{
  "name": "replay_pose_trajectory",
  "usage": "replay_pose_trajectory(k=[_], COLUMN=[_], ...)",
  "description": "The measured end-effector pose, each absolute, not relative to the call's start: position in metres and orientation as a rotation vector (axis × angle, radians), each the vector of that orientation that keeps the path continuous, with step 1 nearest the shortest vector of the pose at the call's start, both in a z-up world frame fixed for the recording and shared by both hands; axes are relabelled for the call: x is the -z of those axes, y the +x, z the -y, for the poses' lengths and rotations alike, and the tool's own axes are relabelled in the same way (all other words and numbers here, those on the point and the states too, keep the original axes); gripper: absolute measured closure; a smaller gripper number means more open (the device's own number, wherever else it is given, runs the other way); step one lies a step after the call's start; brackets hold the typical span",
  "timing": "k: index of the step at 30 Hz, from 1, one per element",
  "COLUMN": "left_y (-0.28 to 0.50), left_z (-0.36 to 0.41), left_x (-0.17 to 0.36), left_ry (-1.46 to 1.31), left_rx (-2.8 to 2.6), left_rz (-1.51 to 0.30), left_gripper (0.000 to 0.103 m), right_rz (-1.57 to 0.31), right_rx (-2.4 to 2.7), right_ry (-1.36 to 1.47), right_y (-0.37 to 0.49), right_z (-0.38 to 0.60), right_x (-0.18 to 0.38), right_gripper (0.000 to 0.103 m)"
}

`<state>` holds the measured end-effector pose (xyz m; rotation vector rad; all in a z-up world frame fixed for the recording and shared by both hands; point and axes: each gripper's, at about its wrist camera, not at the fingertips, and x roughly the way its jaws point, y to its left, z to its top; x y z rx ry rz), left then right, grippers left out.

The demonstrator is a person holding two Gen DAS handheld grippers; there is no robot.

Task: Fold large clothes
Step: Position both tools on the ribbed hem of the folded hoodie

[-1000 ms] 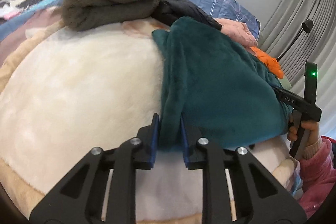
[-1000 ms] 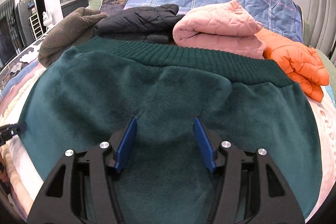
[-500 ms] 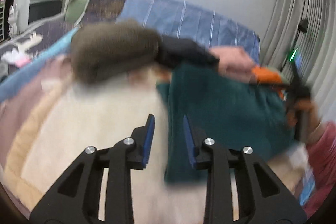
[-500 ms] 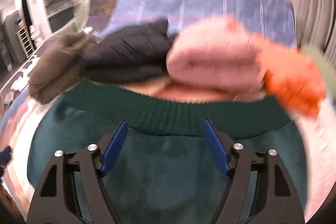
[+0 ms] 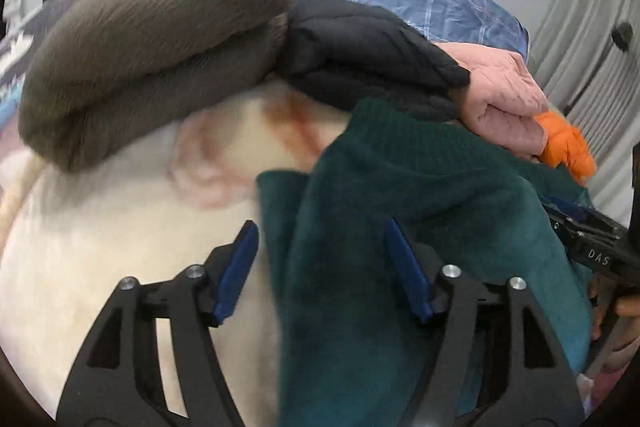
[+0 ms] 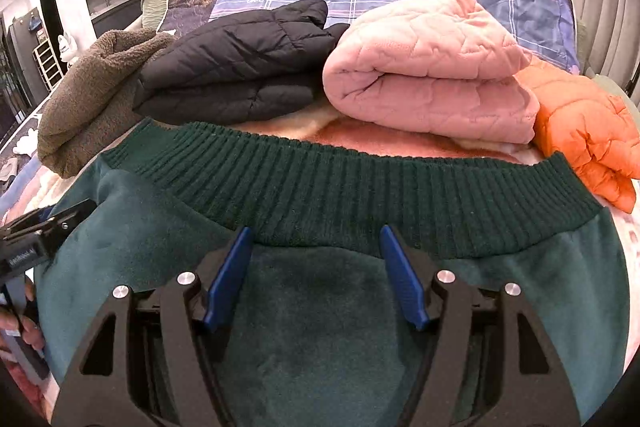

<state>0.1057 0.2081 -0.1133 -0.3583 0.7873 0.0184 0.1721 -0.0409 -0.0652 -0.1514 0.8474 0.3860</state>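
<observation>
- Left gripper (image 5: 320,259) and right gripper (image 6: 316,267) both gape wide, gripping nothing
- Green sweater (image 6: 320,327) lies folded on the cream blanket (image 5: 120,247)
- Risk: plush layers may slide apart if grabbed singly

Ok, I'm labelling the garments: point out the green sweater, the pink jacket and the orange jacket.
green sweater (image 6: 360,187), right wrist view, on its ribbed hem.
pink jacket (image 6: 432,75), right wrist view, on the top of the fold.
orange jacket (image 6: 584,135), right wrist view, on its quilted middle.
</observation>
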Motion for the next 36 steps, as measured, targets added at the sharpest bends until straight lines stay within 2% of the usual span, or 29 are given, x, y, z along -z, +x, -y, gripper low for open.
replay_pose_trajectory(k=[5, 9, 11, 12, 13, 22, 27, 30, 33, 36], left_y=[0.106, 0.1, 0.099, 0.099, 0.099, 0.096, 0.095, 0.095, 0.093, 0.092], left_z=[-0.207, -0.203, -0.203, -0.203, -0.202, -0.206, -0.208, -0.207, -0.206, -0.207], left_x=[0.116, 0.112, 0.111, 0.111, 0.111, 0.111, 0.111, 0.111, 0.11, 0.11], left_ry=[-0.354, -0.344, -0.347, -0.346, -0.344, -0.357, -0.364, -0.361, -0.351, -0.351], left_rx=[-0.03, -0.038, -0.037, -0.038, -0.04, -0.033, -0.029, -0.032, -0.038, -0.04], left_rz=[-0.779, -0.774, -0.771, -0.769, -0.766, -0.764, -0.761, -0.76, -0.754, -0.752], left_gripper=[0.031, 0.029, 0.029, 0.029, 0.029, 0.028, 0.028, 0.028, 0.027, 0.026], right_rz=[-0.851, -0.773, -0.839, -0.908, -0.899, -0.859, -0.803, -0.795, -0.789, -0.805], right_rx=[-0.376, -0.392, -0.389, -0.397, -0.411, -0.438, -0.38, -0.427, -0.438, -0.447], right_ry=[-0.165, -0.183, -0.218, -0.217, -0.196, -0.149, -0.085, -0.146, -0.154, -0.119], right_y=[0.167, 0.156, 0.167, 0.18, 0.184, 0.18, 0.129, 0.098, 0.097, 0.103], right_z=[0.039, 0.029, 0.023, 0.021, 0.023, 0.031, 0.05, 0.054, 0.06, 0.061], right_x=[0.045, 0.019, 0.038, 0.063, 0.072, 0.067, 0.036, 0.04, 0.066, 0.066], right_gripper=[0.032, 0.029, 0.029, 0.023, 0.018, 0.016, 0.016, 0.016, 0.009, 0.006])
